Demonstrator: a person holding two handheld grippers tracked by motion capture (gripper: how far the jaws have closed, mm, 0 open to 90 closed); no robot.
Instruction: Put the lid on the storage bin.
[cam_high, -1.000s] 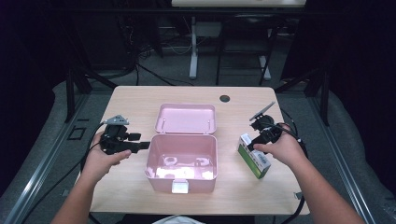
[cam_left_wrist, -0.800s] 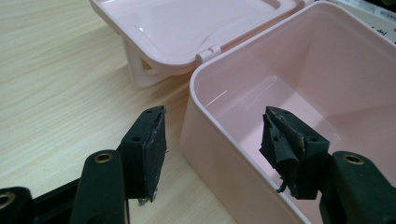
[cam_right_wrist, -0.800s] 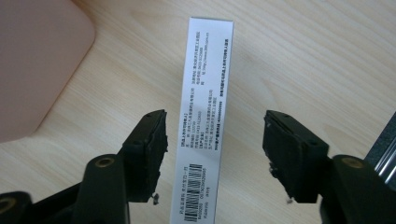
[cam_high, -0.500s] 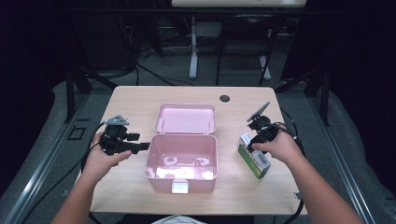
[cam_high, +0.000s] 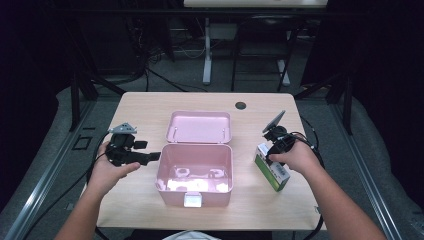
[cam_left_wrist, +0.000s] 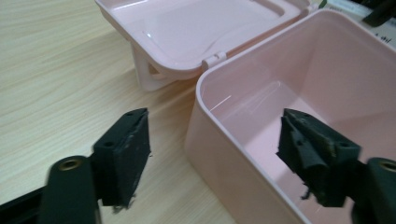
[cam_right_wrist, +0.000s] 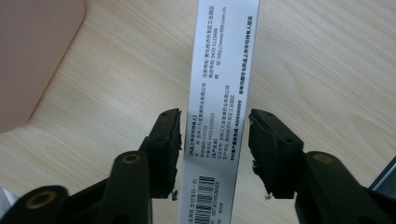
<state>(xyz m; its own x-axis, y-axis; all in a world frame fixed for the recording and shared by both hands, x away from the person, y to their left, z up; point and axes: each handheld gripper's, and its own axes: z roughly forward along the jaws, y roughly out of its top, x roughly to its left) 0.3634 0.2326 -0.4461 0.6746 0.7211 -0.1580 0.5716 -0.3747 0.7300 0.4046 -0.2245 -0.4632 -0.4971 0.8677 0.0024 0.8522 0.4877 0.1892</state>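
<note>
Near the right edge of the table, the right gripper is sitting over a green-and-white medicine carton, which is lying flat on the wood just right of the open pink plastic box. Its jaws have just been closing: a second ago they were standing wider, and now they are straddling the carton's narrow white printed face, one pad on each side. In the right gripper view the left pad is sitting right against the carton's edge while a thin strip of table is showing beside the right pad, so the grip is not clamped yet. The carton itself is lying where it lay in the earlier frames, and the hand is barely shifting above it.

Over by the left edge, the left gripper is hovering level beside the box's left wall, much as it was a second ago. Its jaws are standing wide apart, one pad outside the pink wall over bare wood, the other over the box's interior, with nothing pressed between them. The box's lid is lying folded back toward the far edge.
</note>
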